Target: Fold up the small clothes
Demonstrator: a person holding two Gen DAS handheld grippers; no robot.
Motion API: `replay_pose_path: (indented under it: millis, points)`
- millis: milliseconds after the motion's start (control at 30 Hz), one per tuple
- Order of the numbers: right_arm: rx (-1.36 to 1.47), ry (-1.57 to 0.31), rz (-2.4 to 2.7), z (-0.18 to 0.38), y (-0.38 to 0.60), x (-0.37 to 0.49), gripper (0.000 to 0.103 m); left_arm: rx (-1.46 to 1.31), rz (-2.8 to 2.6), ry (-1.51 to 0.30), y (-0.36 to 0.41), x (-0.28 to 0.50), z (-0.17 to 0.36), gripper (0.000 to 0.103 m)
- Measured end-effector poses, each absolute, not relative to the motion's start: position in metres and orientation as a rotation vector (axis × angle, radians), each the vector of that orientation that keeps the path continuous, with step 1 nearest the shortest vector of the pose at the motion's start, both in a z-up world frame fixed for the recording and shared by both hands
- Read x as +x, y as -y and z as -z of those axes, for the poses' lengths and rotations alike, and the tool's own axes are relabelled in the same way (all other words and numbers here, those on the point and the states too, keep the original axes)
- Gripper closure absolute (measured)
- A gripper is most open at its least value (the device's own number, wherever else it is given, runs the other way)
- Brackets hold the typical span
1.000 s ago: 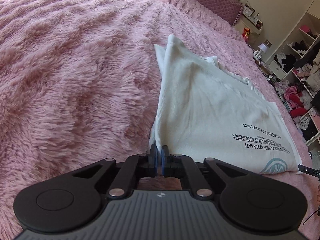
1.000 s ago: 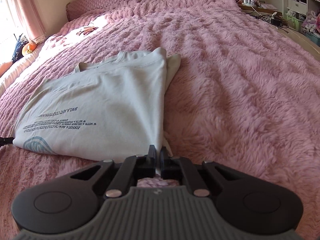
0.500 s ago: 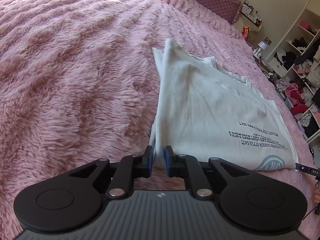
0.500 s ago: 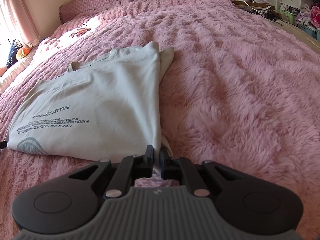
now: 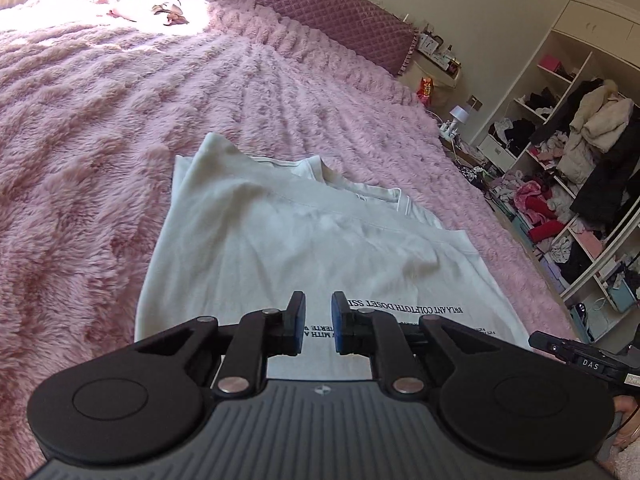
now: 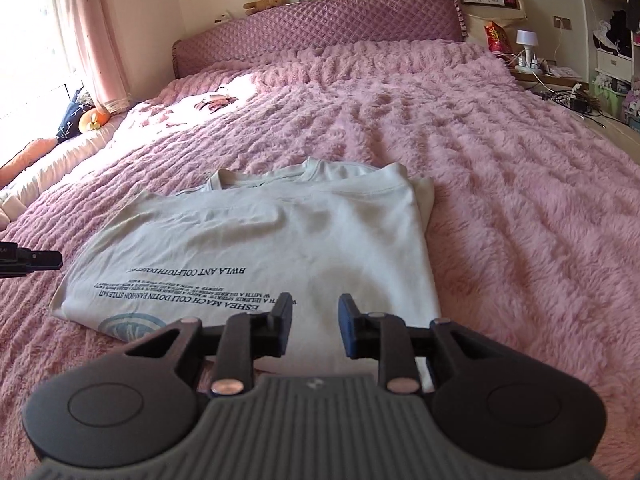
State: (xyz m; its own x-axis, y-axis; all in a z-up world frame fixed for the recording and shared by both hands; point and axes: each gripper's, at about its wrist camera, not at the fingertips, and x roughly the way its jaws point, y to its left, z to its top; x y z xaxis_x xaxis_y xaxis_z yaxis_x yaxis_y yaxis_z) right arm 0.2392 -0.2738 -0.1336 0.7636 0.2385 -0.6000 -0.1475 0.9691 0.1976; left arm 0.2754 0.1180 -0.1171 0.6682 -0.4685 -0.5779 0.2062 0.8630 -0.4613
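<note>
Pink plush blanket (image 6: pixel 500 184) covers the whole bed, and on it, near us, lies the white T-shirt (image 6: pixel 280 236), sides already folded in, printed text facing up, collar at the far end. Above its near hem we hold the left gripper (image 5: pixel 318 318), its blue pads a narrow gap apart and empty, and the right gripper (image 6: pixel 314 326), spread somewhat wider and also empty. To fold well, we judge we should pinch both near corners evenly, catching every layer, then carry the hem toward the collar at matched height so the edges land square and the plush does not drag the cloth.
</note>
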Motion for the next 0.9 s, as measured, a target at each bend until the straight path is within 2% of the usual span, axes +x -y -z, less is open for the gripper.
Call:
replay_pose_path:
  millis: [167,333,600,667,700,767,900]
  points:
    - [0.149,-0.738,-0.160,0.159,0.267,0.254,0.082,-0.373,0.388,-0.819,-0.099,0.291,0.149,0.085]
    - [0.283,-0.777,-0.115,0.189,0.294,0.249,0.080,-0.453,0.380,-0.875,-0.116,0.296,0.184,0.086]
    - [0.294,-0.788,-0.078,0.189,0.290,0.249,0.077,-0.461,0.381,-0.871,-0.117,0.296,0.181,0.087]
    - [0.298,-0.791,-0.052,0.177,0.283,0.249,0.063,-0.455,0.383,-0.851,-0.118,0.293,0.170,0.085]
    - [0.291,-0.775,-0.049,0.169,0.277,0.248,0.057,-0.443,0.382,-0.839,-0.120,0.291,0.163,0.080]
    - [0.239,-0.707,-0.009,0.152,0.256,0.241,0.018,-0.426,0.371,-0.815,-0.127,0.287,0.151,0.073]
    - [0.065,-0.630,-0.047,0.118,0.198,0.232,0.020,-0.417,0.344,-0.797,-0.153,0.277,0.133,0.072]
